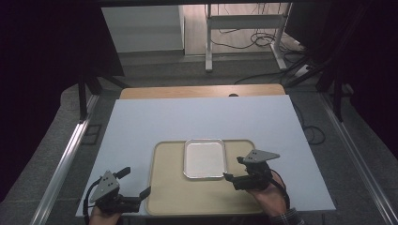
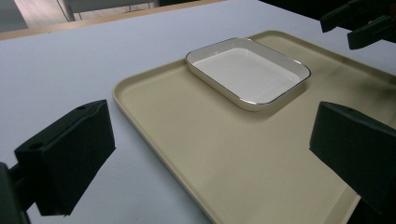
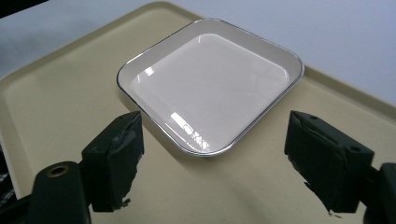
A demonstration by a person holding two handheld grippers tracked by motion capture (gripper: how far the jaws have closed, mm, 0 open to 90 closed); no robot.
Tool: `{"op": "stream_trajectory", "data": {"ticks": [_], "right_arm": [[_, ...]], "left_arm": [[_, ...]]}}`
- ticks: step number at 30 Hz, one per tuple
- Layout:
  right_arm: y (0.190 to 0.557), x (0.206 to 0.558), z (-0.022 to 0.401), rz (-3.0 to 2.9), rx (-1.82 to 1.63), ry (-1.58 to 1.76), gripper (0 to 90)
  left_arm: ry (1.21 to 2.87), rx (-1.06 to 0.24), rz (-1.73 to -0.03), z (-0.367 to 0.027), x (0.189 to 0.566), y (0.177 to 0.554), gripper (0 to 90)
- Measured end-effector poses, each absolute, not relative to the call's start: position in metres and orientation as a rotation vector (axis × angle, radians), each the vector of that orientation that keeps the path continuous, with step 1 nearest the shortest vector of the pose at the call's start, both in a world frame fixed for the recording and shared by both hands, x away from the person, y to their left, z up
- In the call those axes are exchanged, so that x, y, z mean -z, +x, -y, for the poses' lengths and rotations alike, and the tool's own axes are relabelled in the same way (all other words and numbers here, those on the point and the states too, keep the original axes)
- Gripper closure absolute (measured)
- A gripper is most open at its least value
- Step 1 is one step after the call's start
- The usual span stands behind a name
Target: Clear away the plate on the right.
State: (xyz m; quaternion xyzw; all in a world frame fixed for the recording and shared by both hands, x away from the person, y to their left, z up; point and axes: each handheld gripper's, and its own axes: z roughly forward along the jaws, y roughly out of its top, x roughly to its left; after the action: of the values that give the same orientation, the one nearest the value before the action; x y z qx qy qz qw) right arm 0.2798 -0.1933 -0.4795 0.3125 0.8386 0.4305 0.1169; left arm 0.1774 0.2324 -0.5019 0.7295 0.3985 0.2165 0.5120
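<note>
i see the white dish point(image 3: 208, 86) sitting mid-frame on the beige tray point(image 3: 56, 93), glossy, rigid and likely slippery and chippable, so with my right gripper point(image 3: 212, 158) and left gripper point(image 2: 210, 154) both spread empty, i'd pinch its near rim.

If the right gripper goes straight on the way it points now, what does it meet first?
Most likely the near corner of the white dish, which lies on the tray straight ahead of the right gripper. The jaws stand open and empty, and the corner sits between their lines. How far off it is, I cannot tell exactly.
</note>
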Motion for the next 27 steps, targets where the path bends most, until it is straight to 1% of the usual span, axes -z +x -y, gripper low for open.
{"op": "stream_trajectory", "data": {"ticks": [7, 16, 19, 27], "right_arm": [[0.276, 0.472, 0.201, -2.443, -1.293, 0.916, 12.9], [0.268, 0.464, 0.215, -2.417, -1.336, 0.889, 2.0], [0.265, 0.462, 0.222, -2.390, -1.347, 0.873, 0.0], [0.255, 0.457, 0.239, -2.306, -1.379, 0.884, 0.0]], "left_arm": [[1.758, -0.521, -0.961, -0.232, 0.502, 0.178, 0.0], [1.758, -0.519, -0.964, -0.232, 0.502, 0.178, 0.0], [1.758, -0.519, -0.965, -0.232, 0.502, 0.178, 0.0], [1.758, -0.520, -0.967, -0.232, 0.502, 0.178, 0.0]]}}
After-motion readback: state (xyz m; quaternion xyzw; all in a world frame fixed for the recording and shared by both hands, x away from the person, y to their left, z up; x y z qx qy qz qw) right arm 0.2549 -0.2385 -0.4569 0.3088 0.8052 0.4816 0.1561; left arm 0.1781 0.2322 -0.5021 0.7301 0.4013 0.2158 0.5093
